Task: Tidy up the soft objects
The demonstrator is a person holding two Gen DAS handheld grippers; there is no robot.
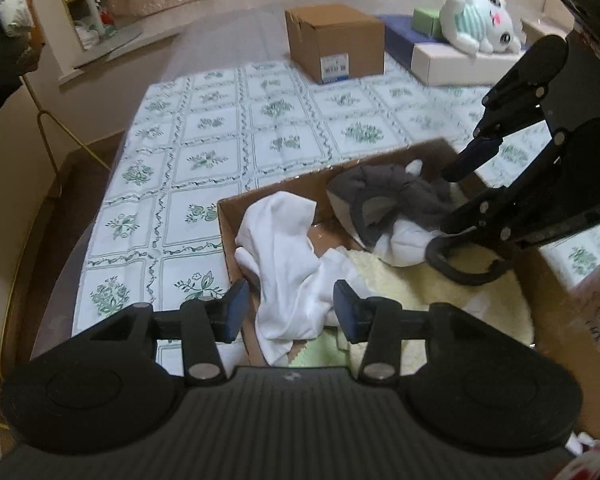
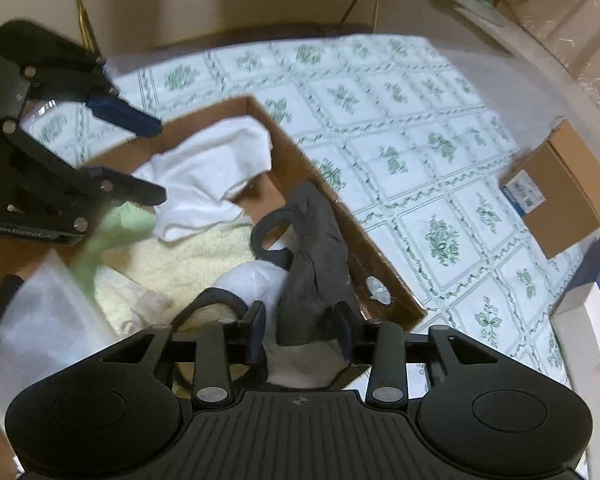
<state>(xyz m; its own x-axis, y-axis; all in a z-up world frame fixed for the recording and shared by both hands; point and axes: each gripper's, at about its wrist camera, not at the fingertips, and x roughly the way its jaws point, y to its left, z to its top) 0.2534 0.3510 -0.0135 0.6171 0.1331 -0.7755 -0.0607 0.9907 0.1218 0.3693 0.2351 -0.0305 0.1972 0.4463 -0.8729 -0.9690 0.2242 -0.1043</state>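
An open cardboard box [image 1: 228, 236] on the flowered tablecloth holds soft things. Over its near end my left gripper [image 1: 291, 312] is open. A crumpled white cloth [image 1: 288, 256] lies loose between its fingers, and the pads do not press it. My right gripper [image 2: 301, 334] is open above a grey plush piece [image 2: 314, 248] with a black loop strap [image 2: 266, 236]. The piece stands between the pads with gaps at both sides. A cream fleecy item [image 2: 188, 256] lines the box floor. A pale green cloth [image 2: 108, 236] shows blurred under the left gripper [image 2: 158, 160].
A closed brown carton [image 1: 336, 44] stands at the far side of the table. A white plush toy [image 1: 480, 20] lies on a white box [image 1: 452, 64] beside a blue box [image 1: 396, 36]. A gold metal stand [image 1: 48, 128] is off the table's left edge.
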